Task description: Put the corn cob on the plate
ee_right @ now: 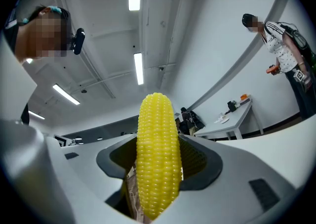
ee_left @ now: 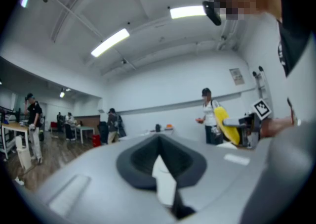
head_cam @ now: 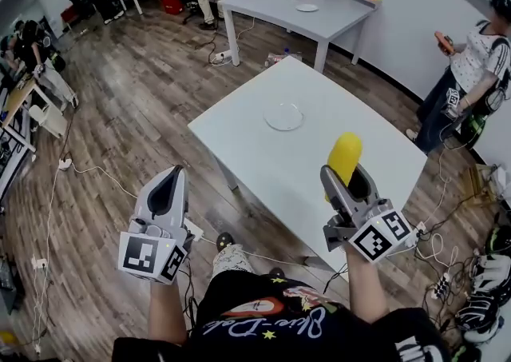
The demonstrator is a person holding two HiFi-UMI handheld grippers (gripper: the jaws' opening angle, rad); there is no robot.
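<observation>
Fingers of the right gripper [head_cam: 350,184] clench the corn cob [head_cam: 345,154] upright; bring it low over the plate [head_cam: 283,117] before releasing.

Bright, even light from ceiling strip lights [ee_left: 110,41]; fisheye-bent edges, dark corners; left gripper [ee_left: 160,158] blurred up close.

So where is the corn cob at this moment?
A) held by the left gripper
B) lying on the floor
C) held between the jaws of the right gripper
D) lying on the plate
C: the right gripper view shows the corn cob clamped upright between the jaws of the right gripper, and the plate is bare.
</observation>
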